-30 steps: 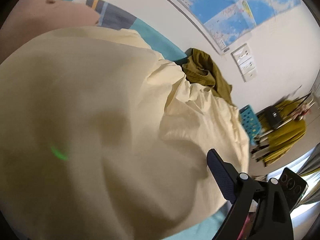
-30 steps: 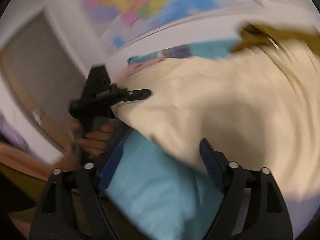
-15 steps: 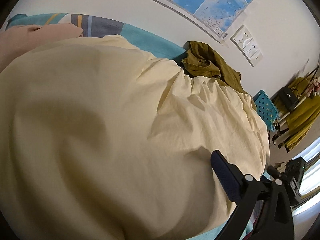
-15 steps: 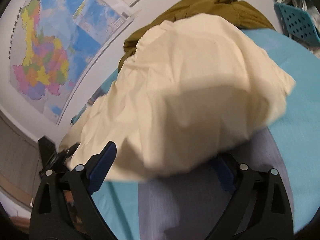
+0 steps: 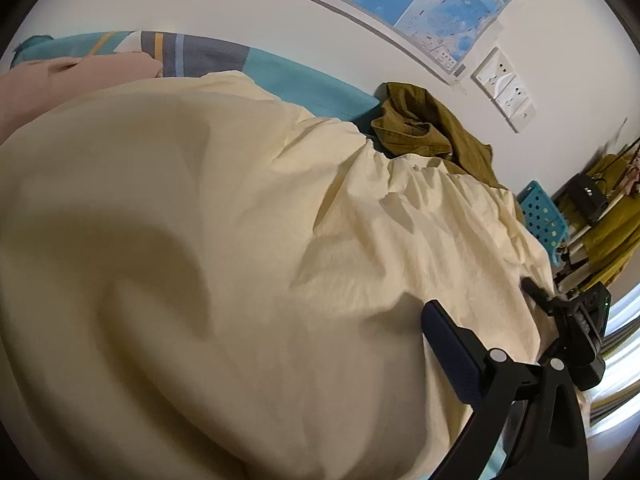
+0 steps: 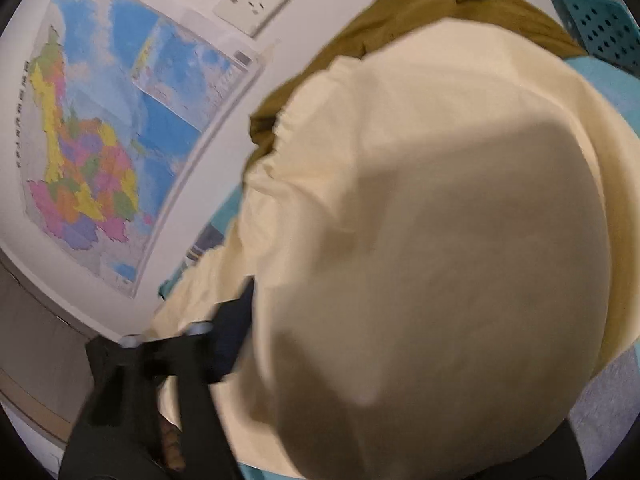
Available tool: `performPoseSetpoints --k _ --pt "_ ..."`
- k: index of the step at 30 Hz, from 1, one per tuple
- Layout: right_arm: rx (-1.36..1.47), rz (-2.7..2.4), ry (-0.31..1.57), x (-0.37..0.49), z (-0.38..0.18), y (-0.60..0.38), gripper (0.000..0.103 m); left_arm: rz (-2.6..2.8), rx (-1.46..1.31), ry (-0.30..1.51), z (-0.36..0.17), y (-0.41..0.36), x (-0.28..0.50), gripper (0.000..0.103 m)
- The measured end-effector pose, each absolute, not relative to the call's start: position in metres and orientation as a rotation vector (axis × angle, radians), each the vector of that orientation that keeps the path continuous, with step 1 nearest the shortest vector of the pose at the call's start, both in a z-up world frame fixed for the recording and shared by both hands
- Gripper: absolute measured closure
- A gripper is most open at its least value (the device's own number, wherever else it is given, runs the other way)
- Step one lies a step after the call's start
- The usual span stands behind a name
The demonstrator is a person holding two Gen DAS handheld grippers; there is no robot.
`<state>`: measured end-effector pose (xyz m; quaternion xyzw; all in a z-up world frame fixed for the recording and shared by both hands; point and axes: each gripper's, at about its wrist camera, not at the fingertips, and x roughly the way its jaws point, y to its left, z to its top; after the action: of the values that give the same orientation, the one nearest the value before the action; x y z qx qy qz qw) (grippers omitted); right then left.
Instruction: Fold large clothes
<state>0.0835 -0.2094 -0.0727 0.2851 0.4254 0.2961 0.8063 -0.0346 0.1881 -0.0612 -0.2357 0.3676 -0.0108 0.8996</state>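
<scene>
Closest to the left wrist camera, the left gripper has its jaws wide and closing a little. Only one finger, with a dark blue pad, is visible. This pad does not press on anything, and the other finger is hidden under the cream garment. The cloth bulges up between the fingers and fills most of this view.

The right gripper is closing its jaws with the same cream garment between them. One blurred finger stands against the edge of the cloth and the other is covered, so I cannot tell if the pads already press it.

The garment lies in a big wrinkled heap on a teal bed sheet, with a gathered hem toward the wall. Just behind it, and touching it, lies a crumpled olive-green garment. A pink cloth rests at the far left, near a striped part of the bedding. Beyond the bed's end stands a blue perforated basket. On the white wall hang a coloured map and a group of sockets.
</scene>
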Motion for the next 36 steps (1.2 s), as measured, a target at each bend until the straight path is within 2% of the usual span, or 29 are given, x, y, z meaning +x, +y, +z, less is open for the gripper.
performPoseSetpoints --k 1,3,7,9,14,16,17,18,22,24,25,27,28,29,30,31,32,33,36 --pt "0.597 0.65 0.919 0.084 -0.074 -0.209 0.064 -0.007 -0.483 0.762 -0.061 0.188 -0.035 0.019" --pt "0.583 0.661 0.919 0.082 -0.072 -0.21 0.067 0.01 -0.467 0.77 -0.061 0.188 -0.035 0.027" --pt "0.589 0.688 0.937 0.083 -0.075 -0.207 0.063 0.027 -0.45 0.766 -0.061 0.189 -0.035 0.032" --pt "0.576 0.686 0.937 0.083 -0.074 -0.206 0.065 0.044 -0.438 0.767 -0.061 0.187 -0.035 0.036" --pt "0.572 0.734 0.915 0.075 -0.061 -0.208 0.077 0.083 -0.415 0.769 -0.055 0.187 -0.042 0.065" --pt "0.571 0.765 0.907 0.071 -0.056 -0.21 0.078 0.085 -0.421 0.774 -0.054 0.188 -0.045 0.064" --pt "0.563 0.765 0.915 0.07 -0.056 -0.209 0.077 0.079 -0.432 0.769 -0.055 0.191 -0.046 0.061" --pt "0.561 0.757 0.931 0.072 -0.058 -0.21 0.073 0.08 -0.44 0.768 -0.057 0.193 -0.046 0.059" --pt "0.568 0.743 0.976 0.079 -0.069 -0.208 0.06 0.101 -0.414 0.763 -0.06 0.194 -0.04 0.042" --pt "0.568 0.74 0.982 0.082 -0.071 -0.203 0.049 0.087 -0.414 0.759 -0.061 0.194 -0.036 0.035" --pt "0.562 0.738 0.981 0.081 -0.072 -0.201 0.048 0.075 -0.41 0.762 -0.061 0.193 -0.034 0.03" --pt "0.535 0.737 0.973 0.082 -0.071 -0.195 0.047 0.078 -0.39 0.764 -0.061 0.189 -0.03 0.029" --pt "0.528 0.735 0.972 0.083 -0.07 -0.193 0.054 0.083 -0.385 0.763 -0.06 0.188 -0.029 0.035" --pt "0.516 0.742 0.965 0.083 -0.068 -0.191 0.06 0.083 -0.385 0.763 -0.059 0.188 -0.028 0.047" --pt "0.509 0.745 0.955 0.083 -0.065 -0.191 0.073 0.084 -0.392 0.763 -0.059 0.189 -0.029 0.052" --pt "0.508 0.745 0.946 0.082 -0.062 -0.192 0.08 0.094 -0.404 0.758 -0.056 0.192 -0.03 0.065" --pt "0.509 0.75 0.938 0.081 -0.057 -0.192 0.083 0.103 -0.413 0.749 -0.053 0.195 -0.032 0.076" --pt "0.498 0.761 0.908 0.077 -0.045 -0.192 0.088 0.107 -0.411 0.736 -0.048 0.196 -0.034 0.079" --pt "0.468 0.798 0.832 0.07 -0.008 -0.189 0.09 0.094 -0.398 0.695 -0.025 0.201 -0.04 0.085"
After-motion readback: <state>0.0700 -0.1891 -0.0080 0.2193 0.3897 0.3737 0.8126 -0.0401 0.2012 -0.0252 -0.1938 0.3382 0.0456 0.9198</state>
